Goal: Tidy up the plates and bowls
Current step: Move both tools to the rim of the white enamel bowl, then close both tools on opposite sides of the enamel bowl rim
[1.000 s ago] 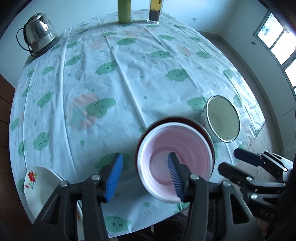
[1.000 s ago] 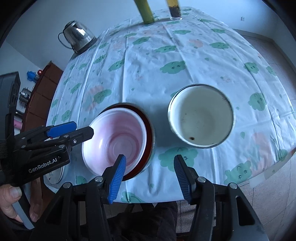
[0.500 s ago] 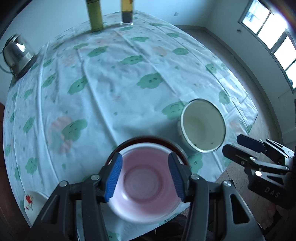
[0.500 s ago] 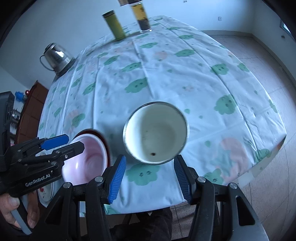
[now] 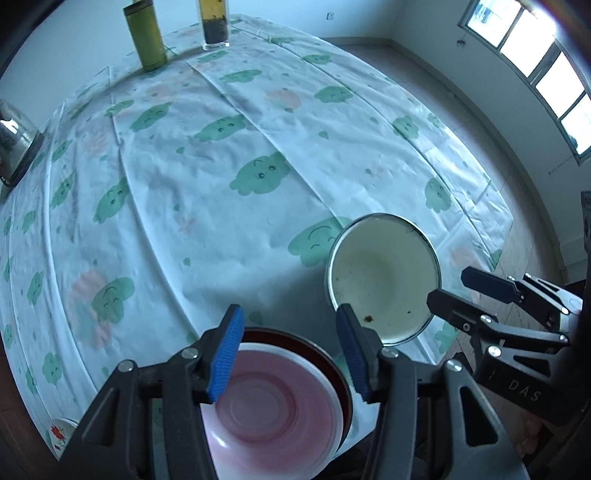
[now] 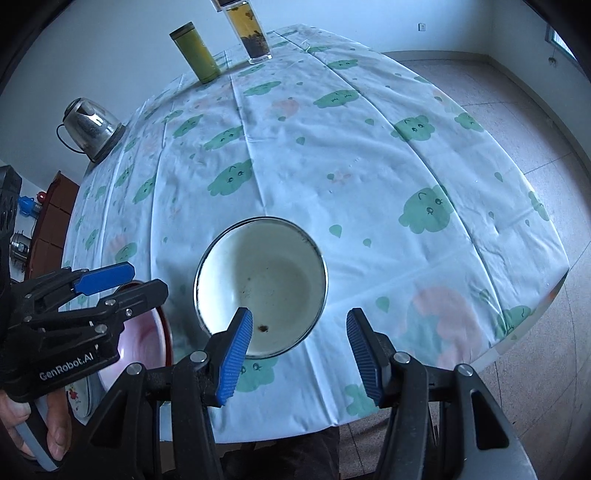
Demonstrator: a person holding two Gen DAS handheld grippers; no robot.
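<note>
A pink bowl (image 5: 280, 410) sits nested in a dark red bowl (image 5: 338, 369) at the table's near edge. My left gripper (image 5: 288, 350) hangs open just above its far rim and holds nothing. To the right stands a white enamel bowl (image 6: 262, 280) with a dark rim and a few specks inside. My right gripper (image 6: 299, 350) is open over its near rim, with the left pad above the inside and the right pad above the cloth. Each wrist view shows the other gripper: the right gripper (image 5: 465, 291) beside the white bowl (image 5: 382, 280), and the left gripper (image 6: 110, 284) over the pink bowl (image 6: 147, 332).
A floral plate (image 6: 79, 398) lies at the near left corner. A green flask (image 6: 195, 55) and a glass of tea (image 6: 251, 33) stand at the far edge, and a kettle (image 6: 88, 125) at the far left. The cloud-print tablecloth (image 6: 332, 155) drops off to tiled floor on the right.
Both grippers have slid right along the near edge. The left went from beside the pink bowl to over it, the right from the gap between the bowls to the white bowl. Neither jaw width changed.
</note>
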